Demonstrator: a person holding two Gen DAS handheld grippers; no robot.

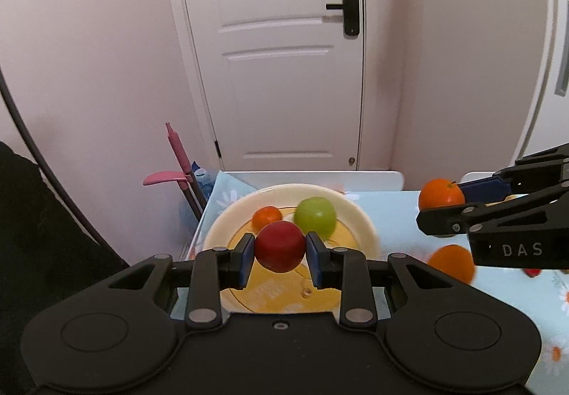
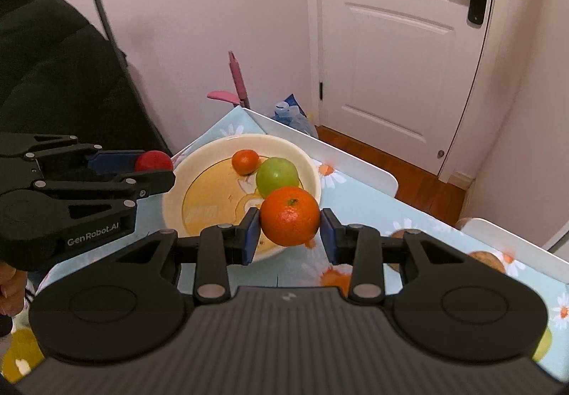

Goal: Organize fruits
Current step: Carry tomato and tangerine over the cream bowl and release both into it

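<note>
My left gripper [image 1: 280, 254] is shut on a red apple [image 1: 280, 245] and holds it above the near part of a cream plate [image 1: 359, 217]. The plate holds a green apple [image 1: 315, 216] and a small orange [image 1: 266, 216]. My right gripper [image 2: 288, 229] is shut on a large orange [image 2: 290, 215] above the plate's near right rim [image 2: 313, 170]. In the right wrist view the green apple [image 2: 276, 176], the small orange [image 2: 245, 161] and the left gripper [image 2: 161, 178] with the red apple [image 2: 153, 161] show. The right gripper [image 1: 441, 208] holds its orange [image 1: 441, 194] right of the plate.
Another orange [image 1: 453, 261] lies on the flowered blue tablecloth [image 1: 398, 210] under the right gripper. Brown round fruits [image 2: 489, 259] lie at the right. White chair backs [image 2: 320, 149] stand along the table's far edge. A door [image 1: 281, 49] and pink mop handle [image 1: 177, 153] stand behind.
</note>
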